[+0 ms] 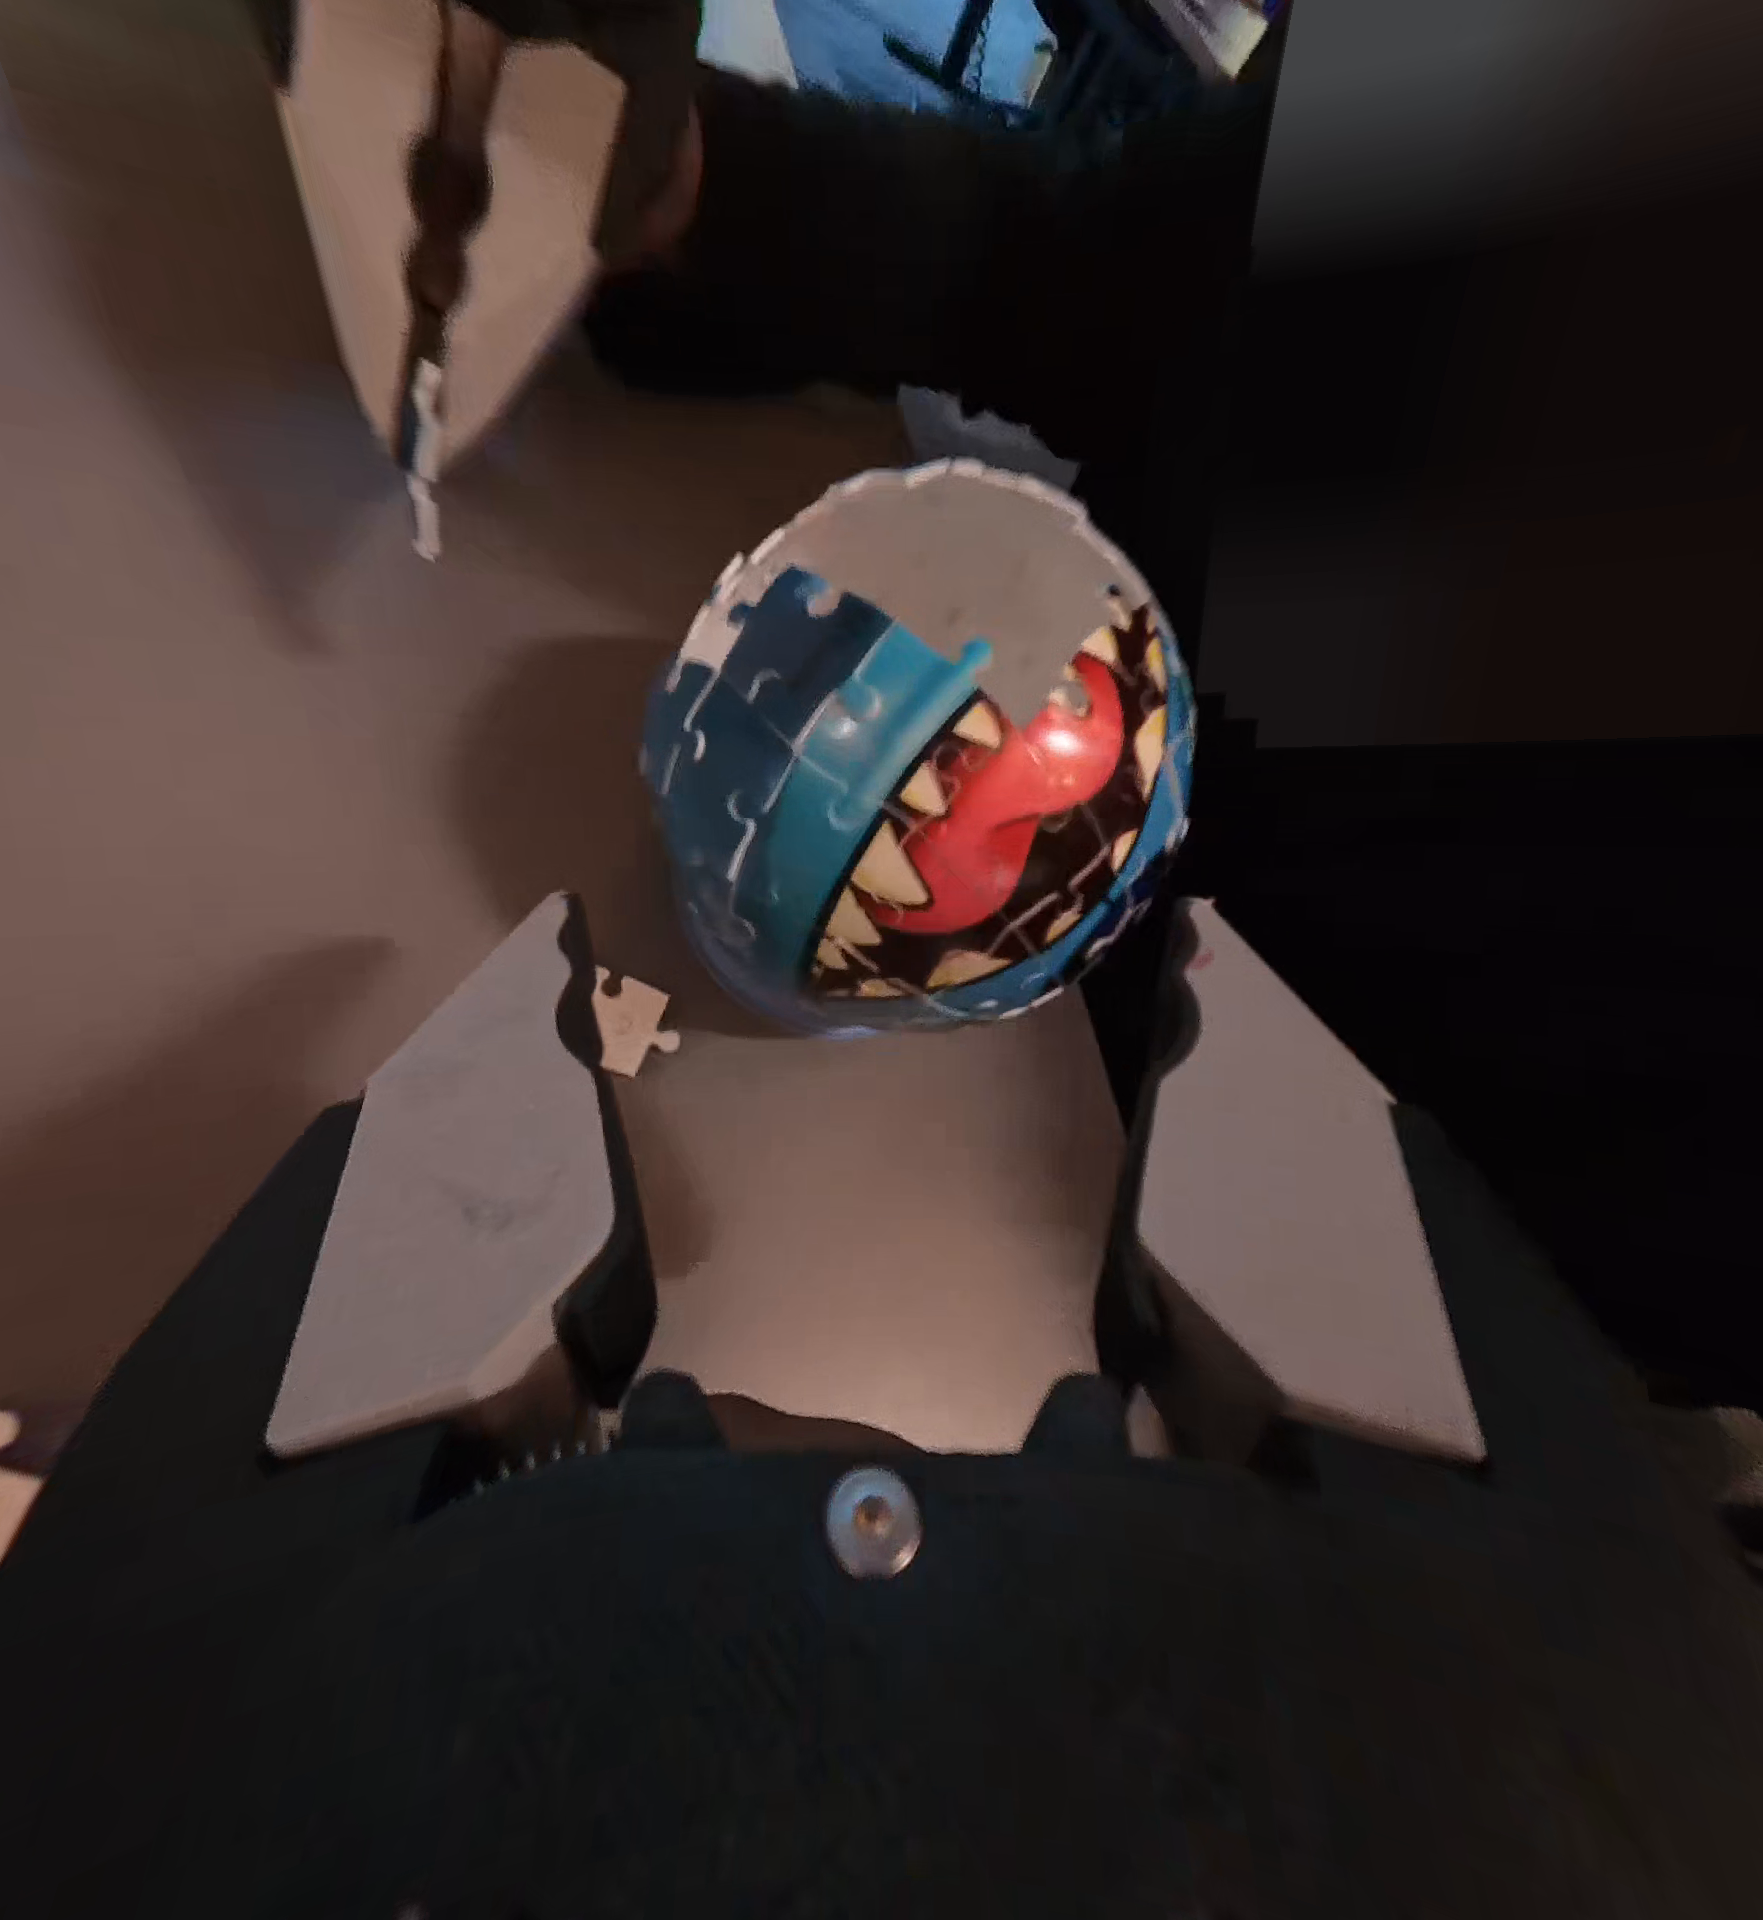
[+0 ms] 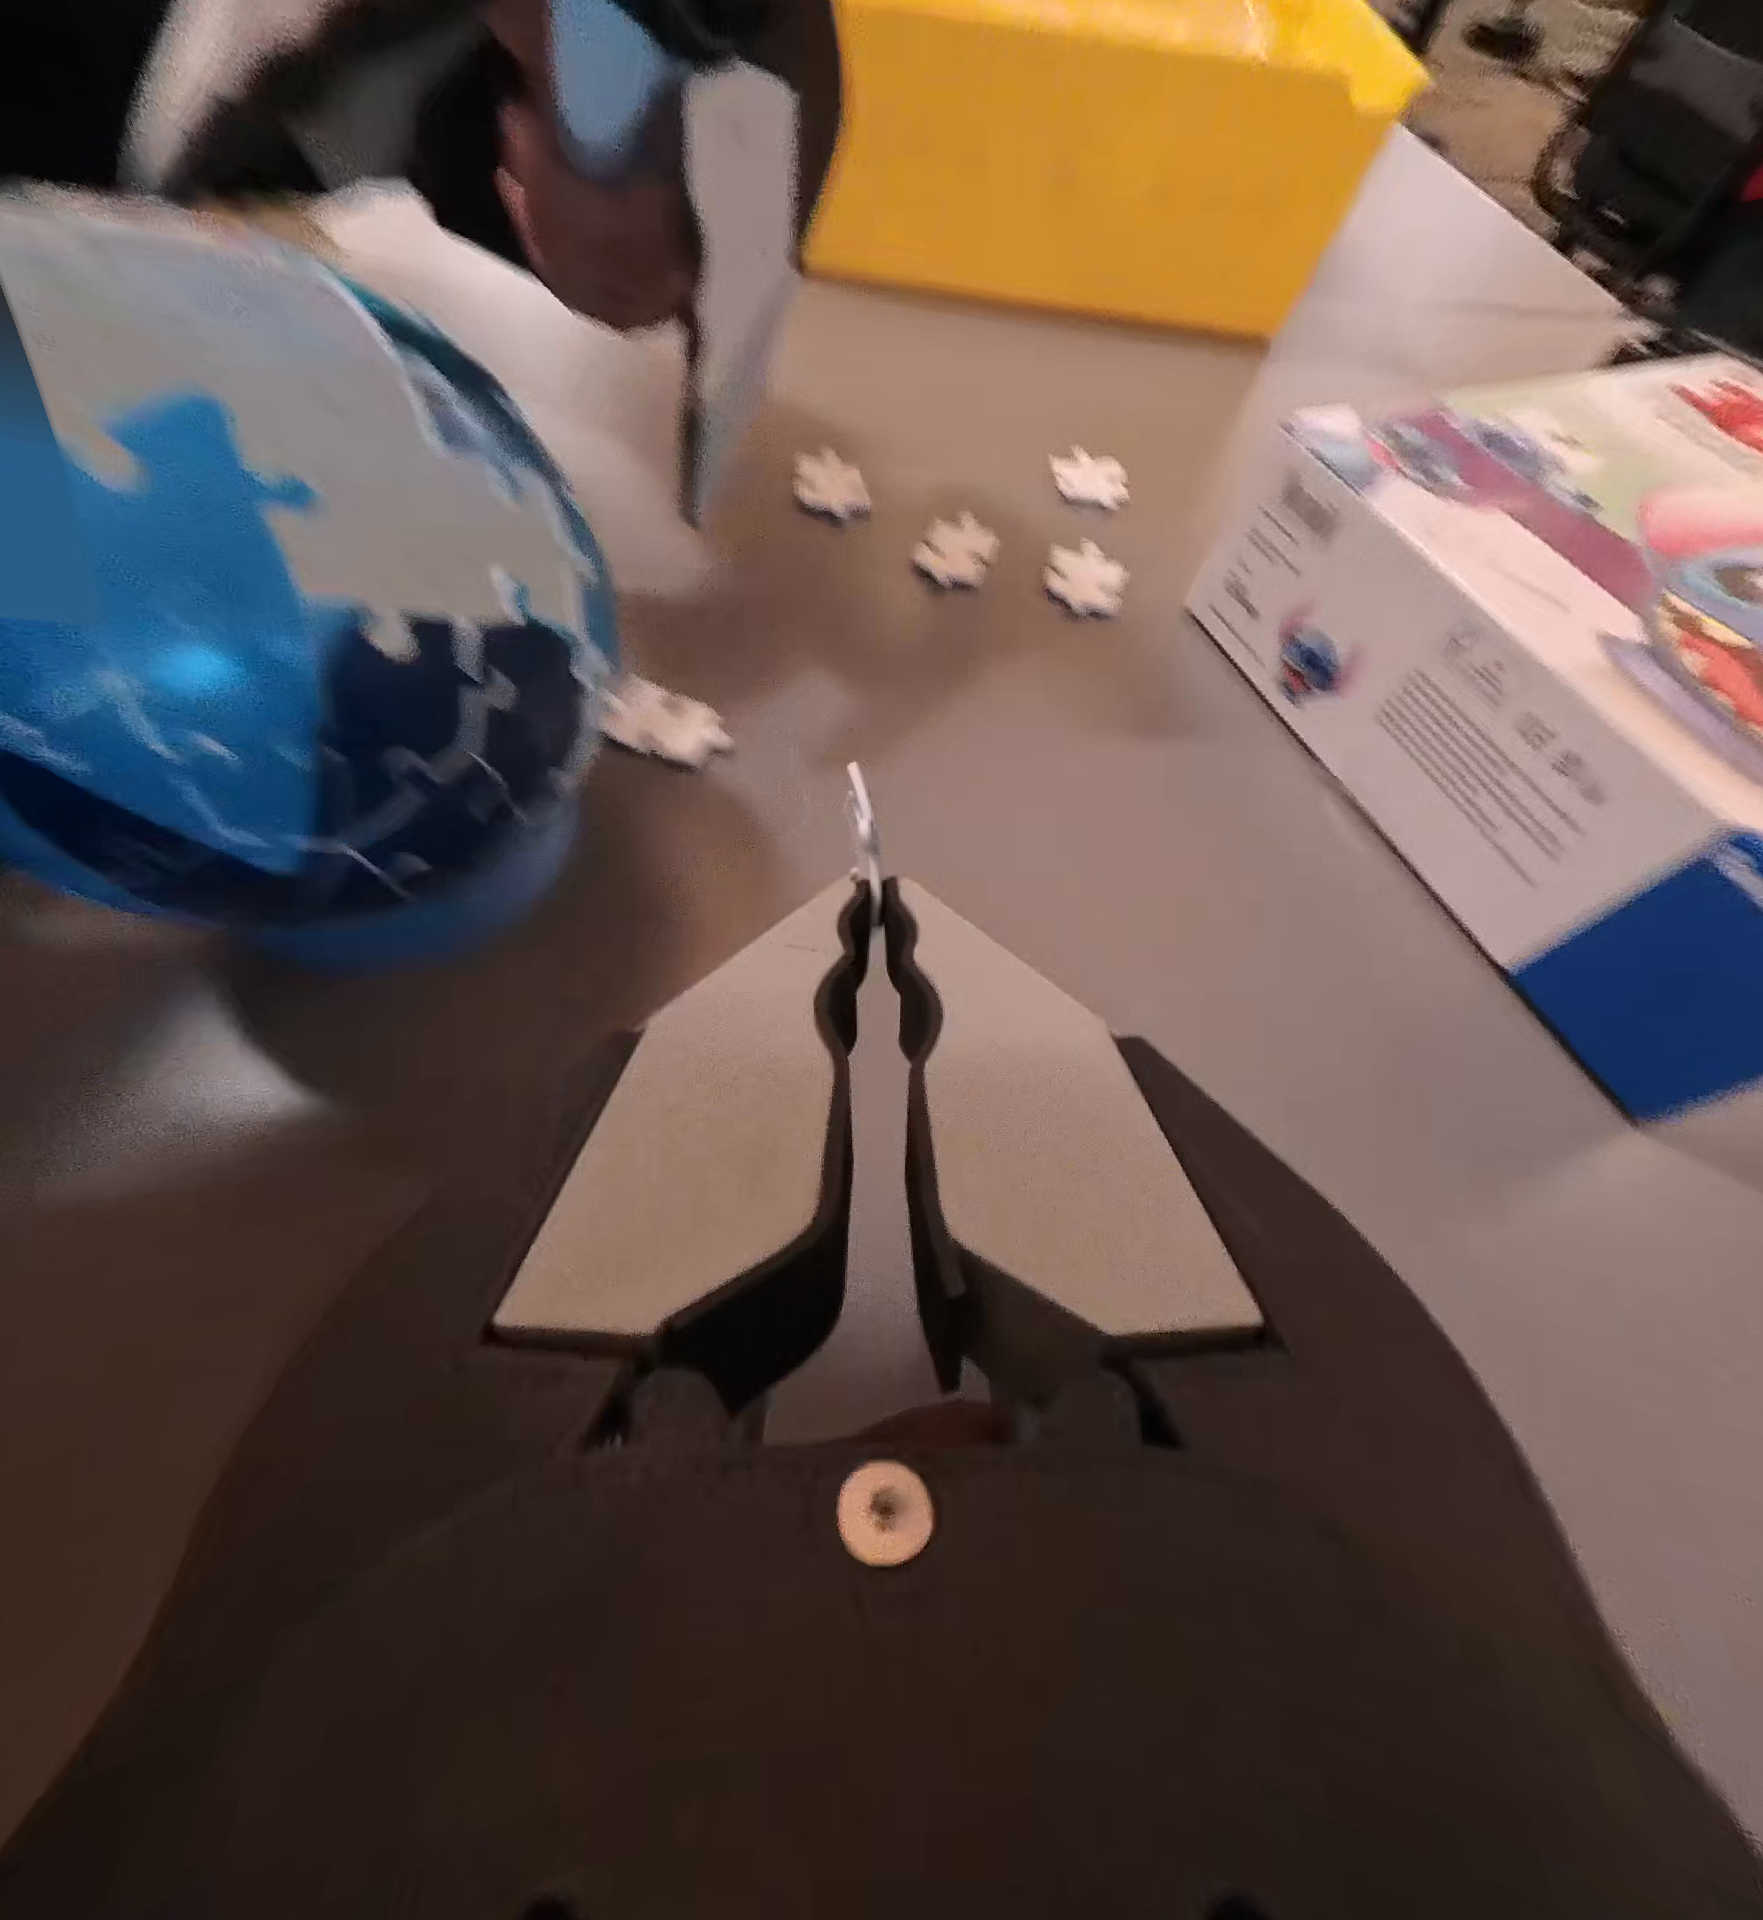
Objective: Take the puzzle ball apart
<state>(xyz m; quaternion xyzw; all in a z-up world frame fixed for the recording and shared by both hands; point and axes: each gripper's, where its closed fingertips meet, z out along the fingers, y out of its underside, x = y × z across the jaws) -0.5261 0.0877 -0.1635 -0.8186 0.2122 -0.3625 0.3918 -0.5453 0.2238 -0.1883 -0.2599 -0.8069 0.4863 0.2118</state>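
The puzzle ball (image 1: pixel 918 758) is blue with a toothed mouth and a red tongue. Its top is open and shows the grey inside. It stands on the grey table just ahead of my left gripper (image 1: pixel 872 977), which is open and empty, with a finger on each side of the ball's near edge. The ball is blurred at the left of the right wrist view (image 2: pixel 233 623). My right gripper (image 2: pixel 869 894) is shut on a small puzzle piece (image 2: pixel 861 821), held edge-on above the table, right of the ball. It also shows at the top left of the left wrist view (image 1: pixel 430 312).
Several loose white-backed pieces (image 2: pixel 960 545) lie on the table beyond my right gripper. One more piece (image 1: pixel 633 1023) lies by my left finger. A yellow bin (image 2: pixel 1095 156) stands at the back. The printed puzzle box (image 2: pixel 1542 644) stands at the right.
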